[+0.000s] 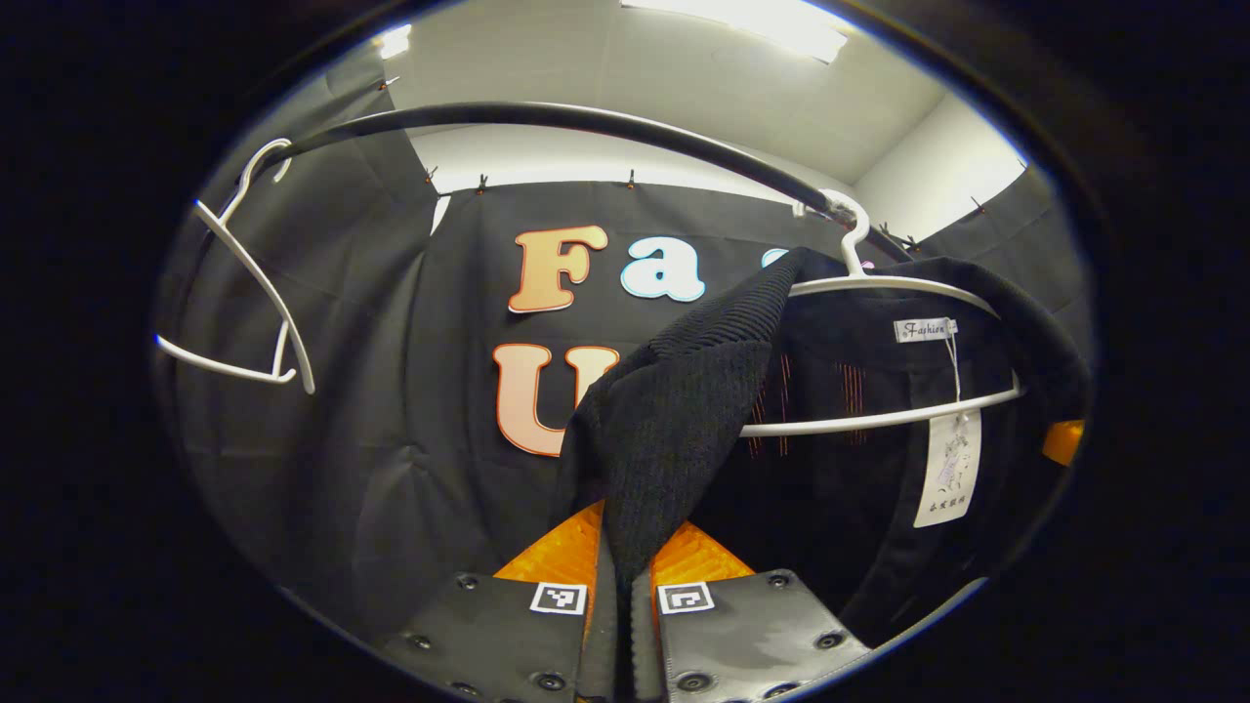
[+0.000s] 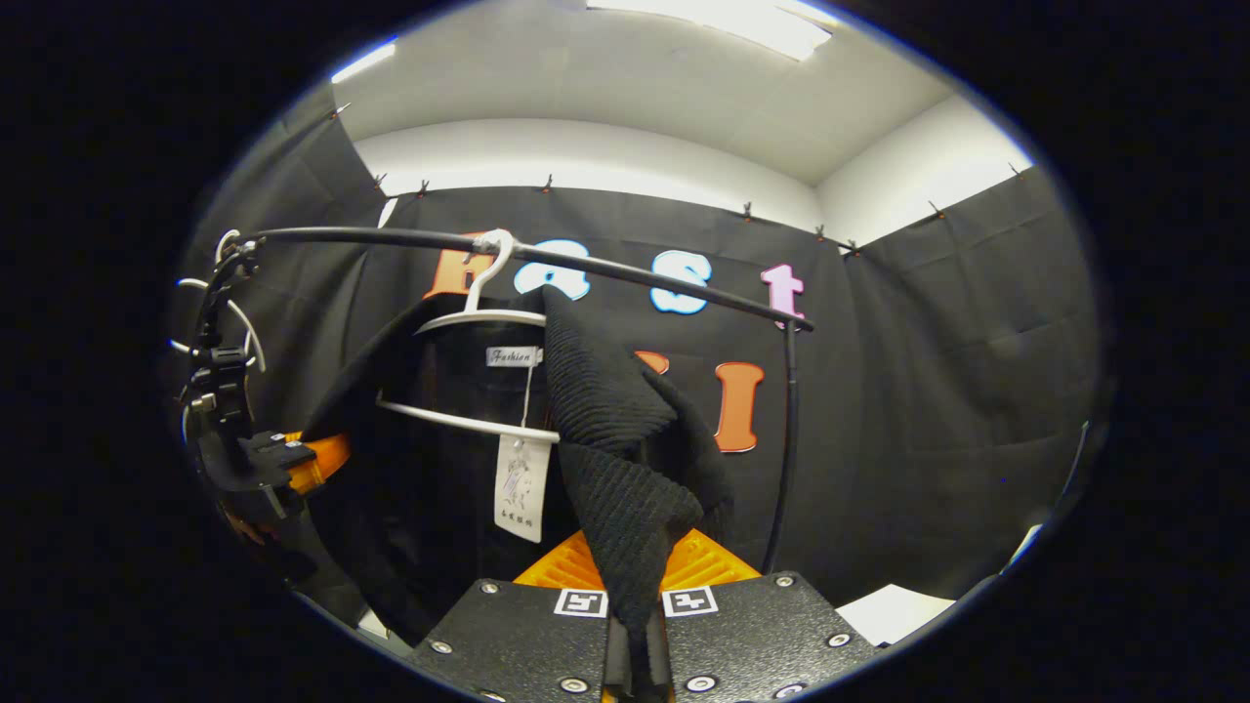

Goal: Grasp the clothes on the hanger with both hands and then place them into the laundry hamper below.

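A black knitted garment (image 1: 684,410) hangs on a white hanger (image 1: 879,285) from the black rail (image 1: 547,119). My left gripper (image 1: 620,586) is shut on a fold of the garment's edge, the fabric running up from between its orange-backed fingers. In the right gripper view the same garment (image 2: 625,459) drapes off the white hanger (image 2: 469,317), and my right gripper (image 2: 635,610) is shut on its other edge. The left gripper (image 2: 264,459) also shows at the far left of that view, at the garment's side. White tags (image 2: 520,488) hang inside the collar.
An empty white hanger (image 1: 249,283) hangs at the left end of the rail. The rail's upright post (image 2: 786,449) stands just right of the garment. A white surface (image 2: 894,610) shows low at the right. Black cloth walls surround the booth.
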Demonstrator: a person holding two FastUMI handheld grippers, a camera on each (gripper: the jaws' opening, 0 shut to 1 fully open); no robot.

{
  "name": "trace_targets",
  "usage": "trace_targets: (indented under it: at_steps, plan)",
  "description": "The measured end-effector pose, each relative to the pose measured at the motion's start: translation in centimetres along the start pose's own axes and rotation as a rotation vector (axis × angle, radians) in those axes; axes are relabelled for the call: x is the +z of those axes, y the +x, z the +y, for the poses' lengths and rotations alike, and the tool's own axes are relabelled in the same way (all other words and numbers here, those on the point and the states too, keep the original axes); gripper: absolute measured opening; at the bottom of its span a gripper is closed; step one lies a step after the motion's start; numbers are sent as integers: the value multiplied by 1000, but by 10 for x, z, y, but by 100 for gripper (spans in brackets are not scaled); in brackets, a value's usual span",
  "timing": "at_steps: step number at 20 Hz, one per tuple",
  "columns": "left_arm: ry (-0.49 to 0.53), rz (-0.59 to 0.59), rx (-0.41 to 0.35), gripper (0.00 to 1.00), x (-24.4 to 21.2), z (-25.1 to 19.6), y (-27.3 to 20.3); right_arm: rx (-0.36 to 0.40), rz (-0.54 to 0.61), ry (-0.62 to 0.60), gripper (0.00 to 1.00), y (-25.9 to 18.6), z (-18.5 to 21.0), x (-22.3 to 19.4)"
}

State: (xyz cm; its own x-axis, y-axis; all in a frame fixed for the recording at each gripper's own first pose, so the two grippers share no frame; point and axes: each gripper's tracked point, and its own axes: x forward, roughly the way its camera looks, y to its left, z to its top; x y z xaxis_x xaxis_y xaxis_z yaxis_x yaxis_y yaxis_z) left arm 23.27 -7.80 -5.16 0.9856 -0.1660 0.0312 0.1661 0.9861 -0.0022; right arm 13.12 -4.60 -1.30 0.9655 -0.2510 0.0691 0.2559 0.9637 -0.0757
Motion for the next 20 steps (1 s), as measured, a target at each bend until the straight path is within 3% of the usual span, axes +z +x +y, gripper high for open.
trace_targets:
  at_steps: [3, 4, 8, 10, 17, 18, 20]
  plan:
    - [6, -10, -32, 13, 13, 4, 4, -42, -2, -2, 5, -5, -6, 10]
    - [19, -32, -28, 10, 19, 10, 3, -58, -2, 1, 13, -8, -11, 14]
    - [53, -85, -61, 13, 39, 20, 12, -136, -53, 26, 12, -17, -37, 49]
    - [40, -104, -47, 9, 52, 29, 17, -164, -79, 27, 12, -18, -49, 67]
    - [79, -198, -17, 9, 93, 53, 46, -189, -146, -64, 12, 14, -77, 109]
    - [77, -214, -13, 12, 97, 56, 54, -186, -154, -59, 5, 22, -80, 115]
    - [80, -248, -3, 9, 103, 62, 69, -168, -150, -50, 5, 39, -85, 114]
